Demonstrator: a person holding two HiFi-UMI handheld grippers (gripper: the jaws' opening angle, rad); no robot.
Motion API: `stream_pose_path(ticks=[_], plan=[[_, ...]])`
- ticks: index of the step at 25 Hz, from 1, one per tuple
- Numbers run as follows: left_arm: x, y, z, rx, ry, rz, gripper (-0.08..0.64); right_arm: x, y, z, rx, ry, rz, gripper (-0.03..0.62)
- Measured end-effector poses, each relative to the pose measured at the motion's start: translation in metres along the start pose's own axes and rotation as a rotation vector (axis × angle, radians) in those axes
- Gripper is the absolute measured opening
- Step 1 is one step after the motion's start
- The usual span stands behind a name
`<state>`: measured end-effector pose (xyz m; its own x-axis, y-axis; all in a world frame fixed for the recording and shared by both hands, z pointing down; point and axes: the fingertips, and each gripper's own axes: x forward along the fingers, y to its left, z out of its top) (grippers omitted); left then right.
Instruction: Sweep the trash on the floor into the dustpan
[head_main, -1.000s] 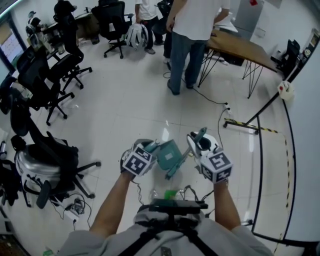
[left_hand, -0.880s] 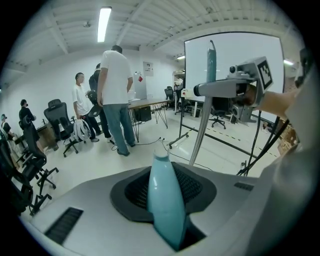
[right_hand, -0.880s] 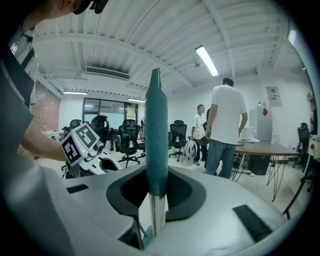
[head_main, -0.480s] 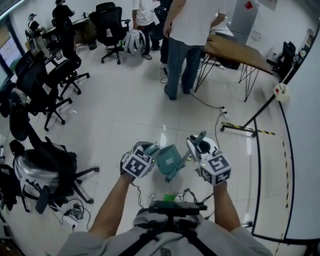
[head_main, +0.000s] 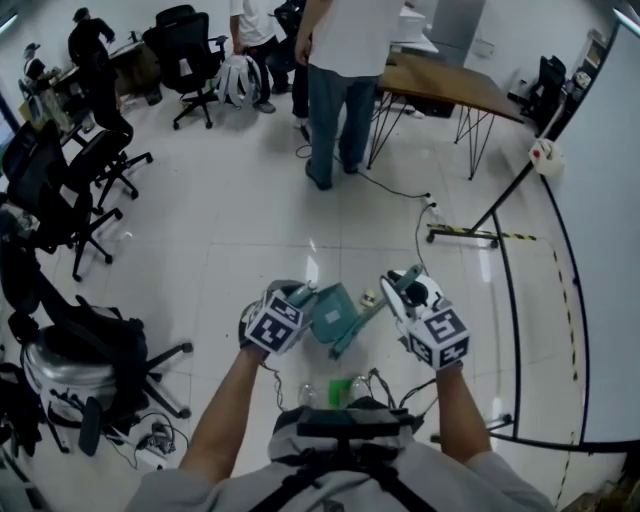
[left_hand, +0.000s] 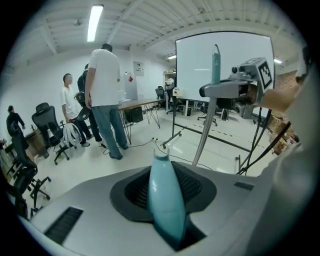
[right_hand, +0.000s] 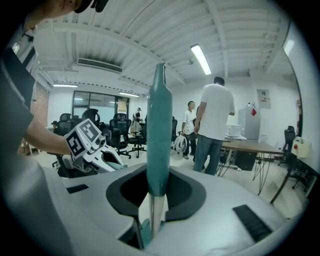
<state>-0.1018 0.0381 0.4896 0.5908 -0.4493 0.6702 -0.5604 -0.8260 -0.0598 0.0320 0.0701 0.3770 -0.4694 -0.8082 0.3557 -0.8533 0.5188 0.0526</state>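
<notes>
Though aloft, dustpan (head_main: 335, 312) in left gripper (head_main: 299, 298); broom (right_hand: 159, 125) in right gripper (head_main: 398, 290)

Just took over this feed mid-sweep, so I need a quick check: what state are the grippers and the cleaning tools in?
Left gripper: shut on the dustpan by its handle.
Right gripper: shut on the broom by its handle.
Dustpan: held out in front of the person, between the two grippers.
Broom: held roughly upright, teal grip end at the top.
</notes>
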Motion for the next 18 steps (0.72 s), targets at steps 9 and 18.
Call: stream_pose_path(ticks=[9,18], plan=[[0.069,-0.008,-0.006,0.120,0.078,-0.102,0.112,-0.036,-0.067,-0.053,0.100,0.054,-0.201,0.064],[0.156,-0.019,0.018,0.160,0.180,-0.103,0.112,-0.066,-0.185,-0.119,0.144,0.108,-0.273,0.064]])
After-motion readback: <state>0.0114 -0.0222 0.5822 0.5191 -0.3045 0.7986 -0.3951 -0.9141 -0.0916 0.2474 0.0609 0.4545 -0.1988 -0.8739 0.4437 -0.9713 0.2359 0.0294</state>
